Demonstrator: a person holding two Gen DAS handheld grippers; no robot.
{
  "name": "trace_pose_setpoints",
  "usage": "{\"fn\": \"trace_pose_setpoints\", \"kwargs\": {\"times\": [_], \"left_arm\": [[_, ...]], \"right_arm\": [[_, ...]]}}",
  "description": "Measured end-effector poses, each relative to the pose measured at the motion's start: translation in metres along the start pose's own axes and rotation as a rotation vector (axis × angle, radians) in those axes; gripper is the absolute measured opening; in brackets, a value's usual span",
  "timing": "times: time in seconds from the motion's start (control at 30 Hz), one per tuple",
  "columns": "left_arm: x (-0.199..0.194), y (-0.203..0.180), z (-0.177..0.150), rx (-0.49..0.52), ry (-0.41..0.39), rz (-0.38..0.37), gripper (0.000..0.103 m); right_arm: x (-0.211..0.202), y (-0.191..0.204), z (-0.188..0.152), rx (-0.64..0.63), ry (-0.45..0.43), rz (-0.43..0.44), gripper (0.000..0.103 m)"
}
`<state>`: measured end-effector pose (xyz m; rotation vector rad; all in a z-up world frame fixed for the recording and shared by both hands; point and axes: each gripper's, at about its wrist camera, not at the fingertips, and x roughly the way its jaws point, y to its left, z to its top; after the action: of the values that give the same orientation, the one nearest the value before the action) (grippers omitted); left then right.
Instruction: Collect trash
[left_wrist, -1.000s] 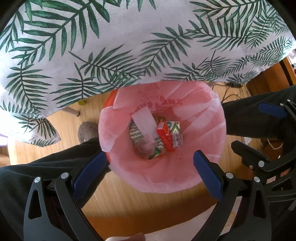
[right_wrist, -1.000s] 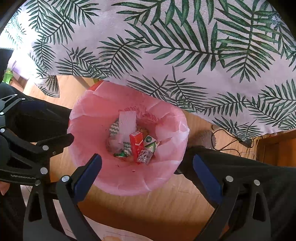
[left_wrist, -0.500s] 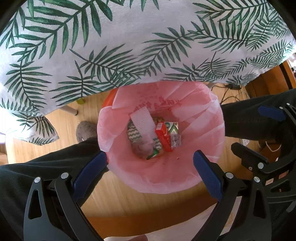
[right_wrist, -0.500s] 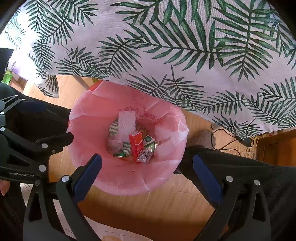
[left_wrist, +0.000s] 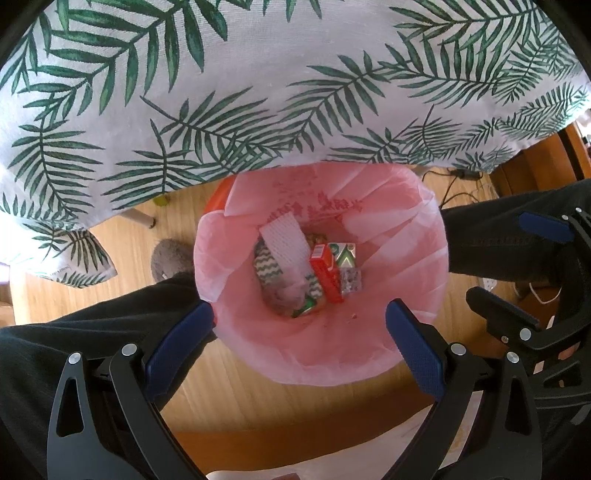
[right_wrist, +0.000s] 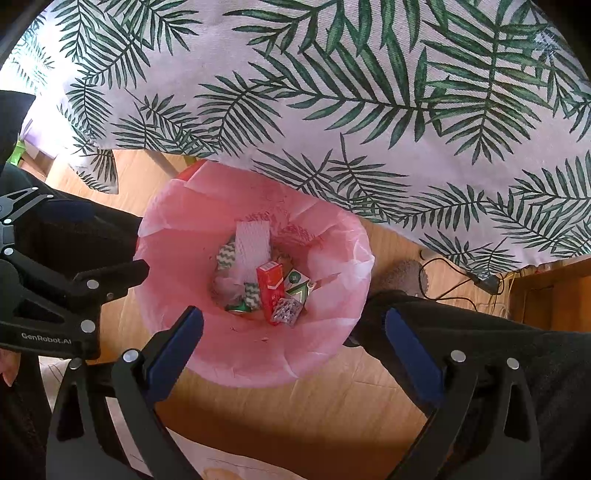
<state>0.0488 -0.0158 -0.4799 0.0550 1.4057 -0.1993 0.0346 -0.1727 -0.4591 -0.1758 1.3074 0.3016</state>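
Pink-lined bin (left_wrist: 369, 354) holding red carton (left_wrist: 325, 273), left gripper (left_wrist: 299, 332) and right gripper (right_wrist: 291, 339) above, fingers apart, empty.

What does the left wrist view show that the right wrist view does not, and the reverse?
Only the left wrist view shows the left tongs from behind, open and empty, with the right tongs at its right edge. Only the right wrist view shows the right tongs from behind, also open and empty, and the printed brand lettering on the left tool. Both share the pink-lined bin, the red carton inside it, and the leaf-print tablecloth.
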Motion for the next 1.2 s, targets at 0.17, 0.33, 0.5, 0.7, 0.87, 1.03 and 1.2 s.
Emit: {"fn": "trace_pose_setpoints", "kwargs": {"times": [0.17,0.33,0.5,0.7,0.87,1.03,1.2], "left_arm": [[0.0005,0.0008,0.0001,-0.009,0.005,-0.014,0.097],[0.0014,0.0007,-0.0006,-0.017,0.010,-0.028,0.097],[-0.0002,0.0011,-0.0014,-0.024,0.003,-0.024,0.097],[-0.0027,0.0039,-0.0016,-0.036,-0.010,-0.032,0.097],[-0.0014,0.0039,-0.0017,-0.041,-0.004,-0.023,0.097],[0.0000,0.0045,-0.0015,-0.046,0.001,-0.019,0.097],[0.0021,0.0051,-0.0017,-0.053,0.009,-0.020,0.097]], "right_arm": [[0.0000,0.0001,0.0001,-0.001,0.001,0.000,0.098],[0.0000,0.0003,0.0003,0.002,0.001,-0.001,0.098],[0.0002,-0.0004,0.0000,-0.001,0.002,-0.001,0.098],[0.0012,0.0007,0.0003,-0.005,0.006,-0.004,0.098],[0.0015,0.0013,0.0004,-0.005,0.007,-0.005,0.098],[0.0018,0.0014,0.0006,-0.006,0.007,-0.005,0.098],[0.0016,0.0013,0.0007,-0.006,0.008,-0.006,0.098]]}}
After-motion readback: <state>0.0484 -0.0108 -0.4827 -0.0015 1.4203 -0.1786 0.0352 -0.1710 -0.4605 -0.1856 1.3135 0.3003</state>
